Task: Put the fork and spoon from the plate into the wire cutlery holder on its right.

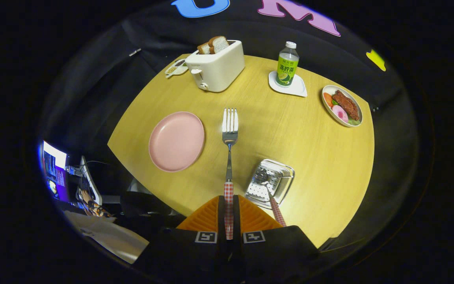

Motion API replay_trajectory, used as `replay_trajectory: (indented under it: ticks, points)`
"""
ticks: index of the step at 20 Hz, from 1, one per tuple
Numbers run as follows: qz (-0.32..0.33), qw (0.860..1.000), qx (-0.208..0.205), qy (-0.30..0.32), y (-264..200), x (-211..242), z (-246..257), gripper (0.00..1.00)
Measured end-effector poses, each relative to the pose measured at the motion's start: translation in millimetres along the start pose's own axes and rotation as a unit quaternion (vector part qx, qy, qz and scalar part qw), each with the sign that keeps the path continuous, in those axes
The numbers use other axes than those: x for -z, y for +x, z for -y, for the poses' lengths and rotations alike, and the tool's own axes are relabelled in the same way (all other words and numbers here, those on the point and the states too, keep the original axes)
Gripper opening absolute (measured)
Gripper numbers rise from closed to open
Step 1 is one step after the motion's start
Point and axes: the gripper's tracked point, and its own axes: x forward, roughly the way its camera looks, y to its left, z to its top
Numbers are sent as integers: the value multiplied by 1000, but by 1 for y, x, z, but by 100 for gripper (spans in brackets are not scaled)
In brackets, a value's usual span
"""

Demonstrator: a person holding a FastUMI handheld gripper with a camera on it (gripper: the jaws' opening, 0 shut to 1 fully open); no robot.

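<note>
Gripper [229,213]: I have both fingers clamped on the fork [229,138] handle.
Fork: above the table [321,165], between plate [176,141] and holder [271,183].
Spoon [275,207]: in the holder.

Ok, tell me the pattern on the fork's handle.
Red-and-white check on the fork handle, clearest in the gripper view.

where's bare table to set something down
Bare wood lies between the pink plate and the food plate, beyond the held fork. Crowded: the far edge, with toaster and bottle, and near the cutlery holder.
</note>
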Motion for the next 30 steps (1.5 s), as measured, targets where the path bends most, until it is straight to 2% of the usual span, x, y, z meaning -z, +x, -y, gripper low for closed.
replay_trajectory:
  ticks: [2,7,12,18,26,30]
  points:
    - [-26,999,14,-23,-7,6,20,9]
    - [-118,992,5,-54,-18,27,45,9]
    - [-212,969,17,-128,-21,45,68,9]
    - [-295,946,8,-138,-8,55,82,9]
    - [-347,928,-4,-134,9,48,83,10]
    - [-352,928,-7,-127,19,40,81,12]
